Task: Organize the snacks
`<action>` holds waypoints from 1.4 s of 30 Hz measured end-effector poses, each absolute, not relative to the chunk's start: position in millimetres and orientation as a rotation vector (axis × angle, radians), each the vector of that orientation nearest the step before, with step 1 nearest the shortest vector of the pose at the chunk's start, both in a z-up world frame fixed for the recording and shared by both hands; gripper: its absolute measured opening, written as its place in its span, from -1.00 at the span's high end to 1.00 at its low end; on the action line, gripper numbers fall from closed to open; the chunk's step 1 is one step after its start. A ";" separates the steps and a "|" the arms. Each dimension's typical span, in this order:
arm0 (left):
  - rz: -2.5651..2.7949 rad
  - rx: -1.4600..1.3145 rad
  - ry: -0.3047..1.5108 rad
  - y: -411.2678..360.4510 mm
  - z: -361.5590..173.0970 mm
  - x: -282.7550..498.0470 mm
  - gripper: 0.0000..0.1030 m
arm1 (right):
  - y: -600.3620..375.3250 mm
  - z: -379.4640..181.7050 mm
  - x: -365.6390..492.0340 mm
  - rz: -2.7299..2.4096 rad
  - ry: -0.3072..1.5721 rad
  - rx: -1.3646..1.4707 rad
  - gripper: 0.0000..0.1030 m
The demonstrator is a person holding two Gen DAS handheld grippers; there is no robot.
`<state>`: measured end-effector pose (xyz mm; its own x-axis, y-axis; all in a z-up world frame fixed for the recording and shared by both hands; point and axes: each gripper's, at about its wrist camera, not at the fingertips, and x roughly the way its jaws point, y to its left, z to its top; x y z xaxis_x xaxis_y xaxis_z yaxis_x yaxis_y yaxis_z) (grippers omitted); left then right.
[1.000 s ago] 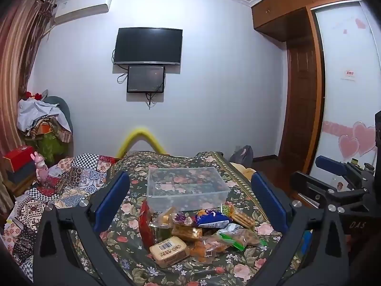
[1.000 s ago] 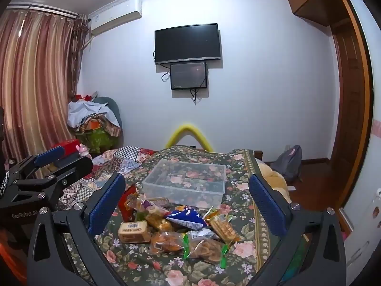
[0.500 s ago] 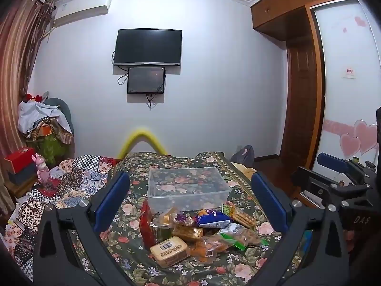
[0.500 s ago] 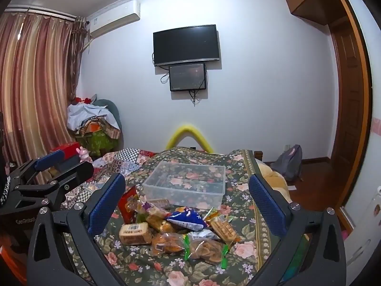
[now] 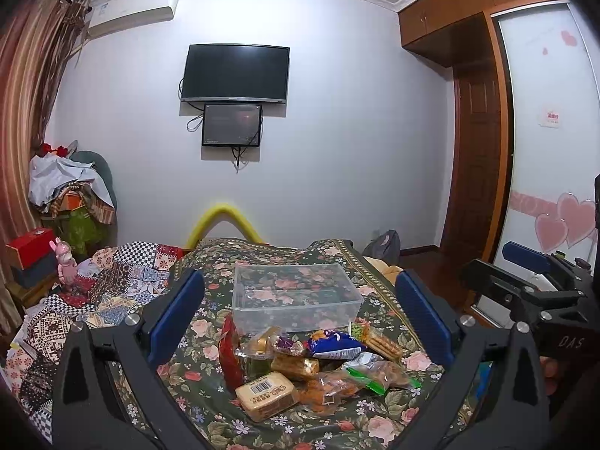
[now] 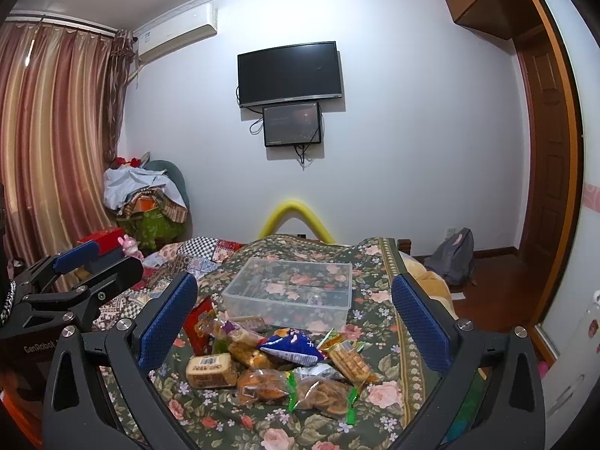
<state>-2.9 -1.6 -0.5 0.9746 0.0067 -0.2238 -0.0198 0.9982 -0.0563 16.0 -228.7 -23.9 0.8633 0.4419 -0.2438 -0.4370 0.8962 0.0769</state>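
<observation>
**Kick-off: snacks piled, box empty**

Here is the heap of wrapped snacks [image 5: 311, 367], sitting on the floral green bedspread [image 5: 210, 393] just in front of the clear rectangular plastic box [image 5: 296, 300]. Out front lies a tan wrapped cake with a barcode label [image 5: 265, 390]; behind it stands a red packet [image 5: 228, 352], with a blue and white crisp bag [image 5: 333, 344] on top of the pile and a green-edged clear bag of brown biscuits [image 6: 322, 393] towards the right. The box looks empty, only the bedspread pattern showing through its walls, so by my reading nothing is sorted yet and the whole pile is left to move.

The left tool [image 5: 300, 311] hangs above the pile, blue pads spread wide, gripping nothing. The right tool [image 6: 294, 307] does the same, fingers wide apart and empty. Each tool shows at the edge of the other's view, so they are side by side.

Beyond that: a patchwork quilt [image 5: 112, 281] to the left, a yellow foam arch [image 5: 225, 221] at the bed's far end, a black wall television [image 5: 235, 73]. Nothing blocks the path to the box; the overlapping wrappers are the likely trouble, since lifting one could drag its neighbours.
</observation>
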 end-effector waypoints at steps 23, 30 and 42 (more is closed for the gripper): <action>0.017 -0.072 0.228 0.4 -4.3 -0.7 -1.00 | -227.9 -23.1 14.8 0.458 0.249 0.012 -1.00; 0.010 -0.075 0.229 0.0 -3.3 -2.0 -1.00 | -227.8 -23.5 14.4 0.460 0.253 0.013 -1.00; 0.013 -0.078 0.235 1.7 -4.5 0.0 -1.00 | -225.9 -26.4 16.1 0.463 0.262 0.015 -1.00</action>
<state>0.0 1.7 -4.5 0.9725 0.0034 -0.2330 -0.0215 0.9969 -0.0753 16.1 -225.9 -26.4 0.8617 0.4436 -0.2463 -0.4398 0.8951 0.0732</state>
